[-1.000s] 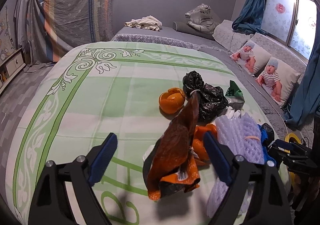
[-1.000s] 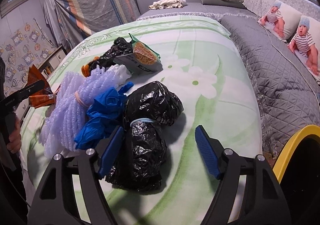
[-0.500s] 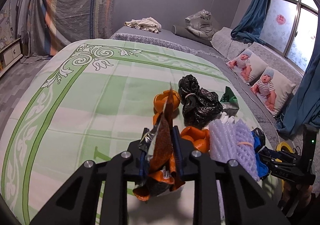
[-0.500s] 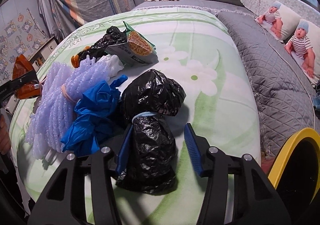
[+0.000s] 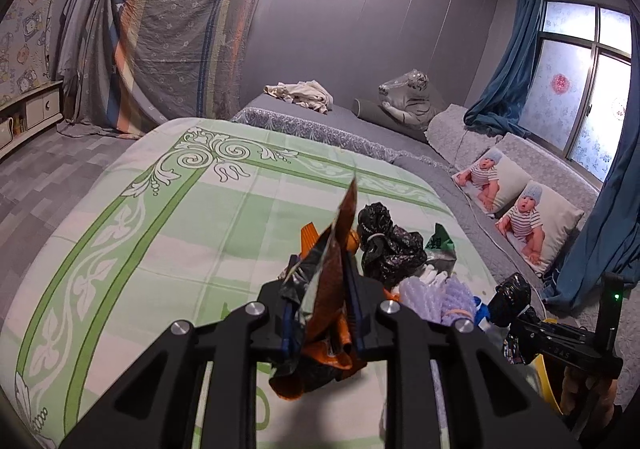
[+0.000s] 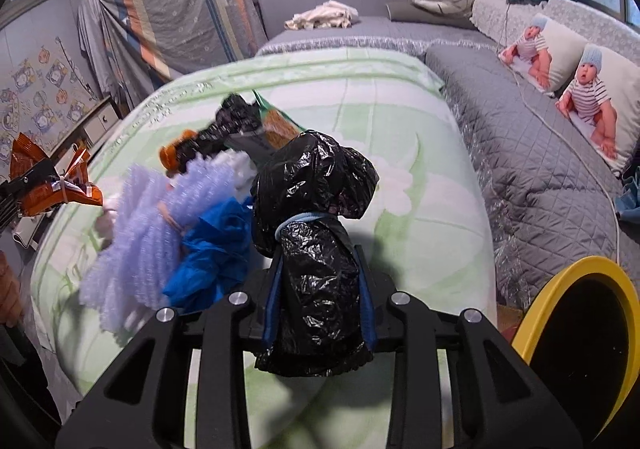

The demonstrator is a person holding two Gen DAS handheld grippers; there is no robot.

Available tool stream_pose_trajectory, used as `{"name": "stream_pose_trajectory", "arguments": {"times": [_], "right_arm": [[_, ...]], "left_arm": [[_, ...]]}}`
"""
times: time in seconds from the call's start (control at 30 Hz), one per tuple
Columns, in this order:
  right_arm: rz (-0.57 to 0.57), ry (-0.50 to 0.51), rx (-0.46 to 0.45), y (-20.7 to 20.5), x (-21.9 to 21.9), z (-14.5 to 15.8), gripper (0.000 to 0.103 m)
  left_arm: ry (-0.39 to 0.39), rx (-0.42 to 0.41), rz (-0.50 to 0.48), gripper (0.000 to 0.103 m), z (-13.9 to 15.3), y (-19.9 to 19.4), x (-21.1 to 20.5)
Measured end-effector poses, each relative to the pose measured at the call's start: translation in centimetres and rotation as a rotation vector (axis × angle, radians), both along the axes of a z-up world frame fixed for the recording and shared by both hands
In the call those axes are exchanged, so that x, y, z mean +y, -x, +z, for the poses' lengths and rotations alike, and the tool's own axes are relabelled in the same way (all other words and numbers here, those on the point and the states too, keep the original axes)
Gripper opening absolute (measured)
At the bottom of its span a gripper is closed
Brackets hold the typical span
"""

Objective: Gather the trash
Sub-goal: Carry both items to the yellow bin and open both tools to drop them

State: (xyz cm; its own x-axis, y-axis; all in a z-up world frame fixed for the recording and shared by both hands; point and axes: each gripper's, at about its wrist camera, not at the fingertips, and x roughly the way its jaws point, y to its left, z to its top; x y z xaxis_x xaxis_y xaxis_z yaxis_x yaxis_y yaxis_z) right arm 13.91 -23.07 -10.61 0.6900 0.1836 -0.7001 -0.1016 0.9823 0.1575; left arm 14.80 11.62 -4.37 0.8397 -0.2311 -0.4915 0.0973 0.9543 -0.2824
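Yellow bin [image 6: 532,313] beside bagged right gripper [image 6: 318,313], right view only

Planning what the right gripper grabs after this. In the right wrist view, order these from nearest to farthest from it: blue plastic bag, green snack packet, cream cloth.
1. Blue plastic bag, just left of the right gripper.
2. Green snack packet, mid-bed, ahead and slightly left.
3. Cream cloth, far back on the grey bed.
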Motion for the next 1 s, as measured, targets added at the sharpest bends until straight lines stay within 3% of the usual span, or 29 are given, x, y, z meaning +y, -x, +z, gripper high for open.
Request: {"name": "stream_pose_trajectory", "arguments": {"times": [0.47,1.0], "right_arm": [[0.014,-0.062,-0.191,6.4,-1.6,6.8,0.03],[-0.119,-0.093,-0.33,12.7,-8.5,10.1,0.03]], "left_arm": [[-0.027,-0.15,-0.039,0.02,5.4,5.1,-2.8],[-0.096,-0.224,-0.237,0.02,9.7,6.6,-13.3]]}}
